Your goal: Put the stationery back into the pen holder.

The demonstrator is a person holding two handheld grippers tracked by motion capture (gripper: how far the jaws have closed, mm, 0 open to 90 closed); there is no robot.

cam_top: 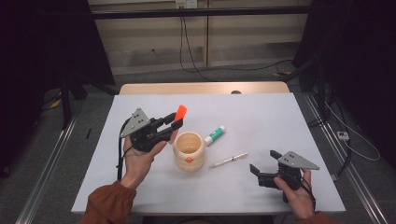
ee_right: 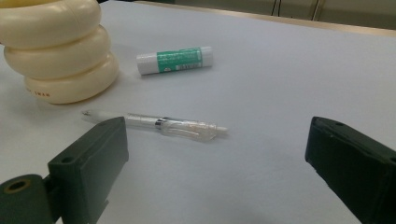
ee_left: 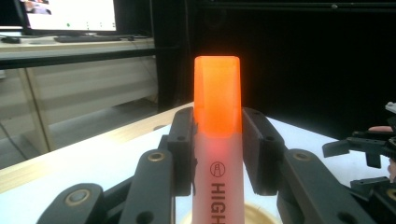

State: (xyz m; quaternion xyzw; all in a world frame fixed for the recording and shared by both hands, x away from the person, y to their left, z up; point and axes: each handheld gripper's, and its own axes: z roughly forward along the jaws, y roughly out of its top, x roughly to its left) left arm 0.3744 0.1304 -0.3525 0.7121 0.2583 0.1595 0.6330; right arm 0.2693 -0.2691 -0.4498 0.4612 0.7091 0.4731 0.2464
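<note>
My left gripper (cam_top: 176,122) is shut on an orange-capped highlighter (cam_top: 180,112), held upright just left of and above a cream ribbed cup (cam_top: 189,150). In the left gripper view the highlighter (ee_left: 217,140) stands between the two jaws, cap up, with the cup's rim (ee_left: 254,215) below. My right gripper (cam_top: 265,163) rests open near the table's front right, its jaws wide apart. A clear pen (cam_top: 228,160) lies between cup and right gripper; in the right gripper view the pen (ee_right: 173,125) lies just ahead of the jaws. A green-and-white glue stick (cam_top: 214,135) lies right of the cup.
The white table (cam_top: 261,112) has a wooden strip (cam_top: 201,88) along its far edge. Dark curtains flank both sides, and cables run across the floor behind. The cup (ee_right: 60,51) and the glue stick (ee_right: 175,60) sit left and beyond the pen in the right gripper view.
</note>
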